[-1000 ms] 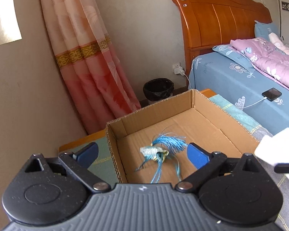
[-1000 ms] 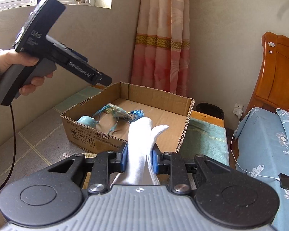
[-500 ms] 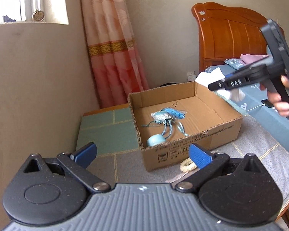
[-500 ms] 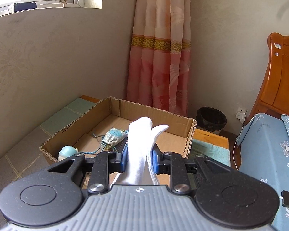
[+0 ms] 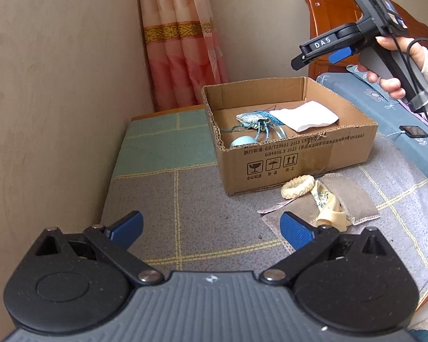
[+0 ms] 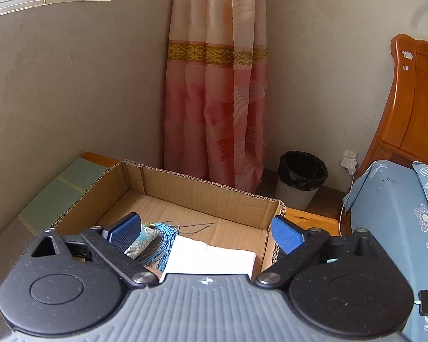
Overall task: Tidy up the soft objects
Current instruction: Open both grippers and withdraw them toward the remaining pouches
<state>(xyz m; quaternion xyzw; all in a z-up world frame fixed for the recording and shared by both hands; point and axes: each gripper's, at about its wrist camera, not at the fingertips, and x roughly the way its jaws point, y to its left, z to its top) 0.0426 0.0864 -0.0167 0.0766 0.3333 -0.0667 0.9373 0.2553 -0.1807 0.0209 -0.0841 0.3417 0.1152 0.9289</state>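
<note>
While opening, right gripper (image 6: 205, 233) tilts down over cardboard box (image 6: 208, 196).

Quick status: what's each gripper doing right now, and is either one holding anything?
Left gripper: open, holding nothing.
Right gripper: jaws opening, nothing between them; white cloth lies in the cardboard box.
</note>
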